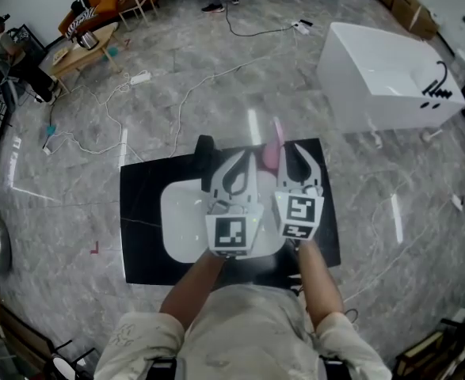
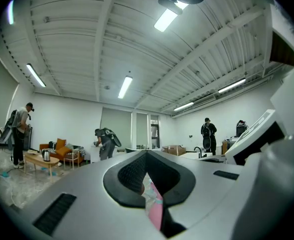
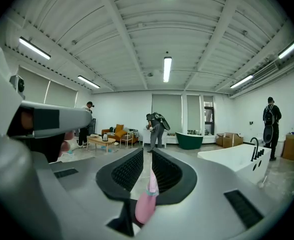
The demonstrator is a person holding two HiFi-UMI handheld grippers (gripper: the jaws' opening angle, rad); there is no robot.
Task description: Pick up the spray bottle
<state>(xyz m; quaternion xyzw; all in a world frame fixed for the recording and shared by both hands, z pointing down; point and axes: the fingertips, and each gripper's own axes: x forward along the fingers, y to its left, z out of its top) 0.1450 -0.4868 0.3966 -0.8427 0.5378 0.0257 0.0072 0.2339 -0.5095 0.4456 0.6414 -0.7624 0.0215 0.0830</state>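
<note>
Since the pink bottle sits on the black surface just ahead of the barely-cracked right claw, I'd spread it wider, then straddle the body squarely. Left claw is pressed together, empty.

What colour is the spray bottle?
The spray bottle is pink with a teal band; clearest in right gripper view.

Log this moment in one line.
left gripper: shut, empty | right gripper: slightly open, empty | spray bottle: on table, ahead of jaws, ungripped
</note>
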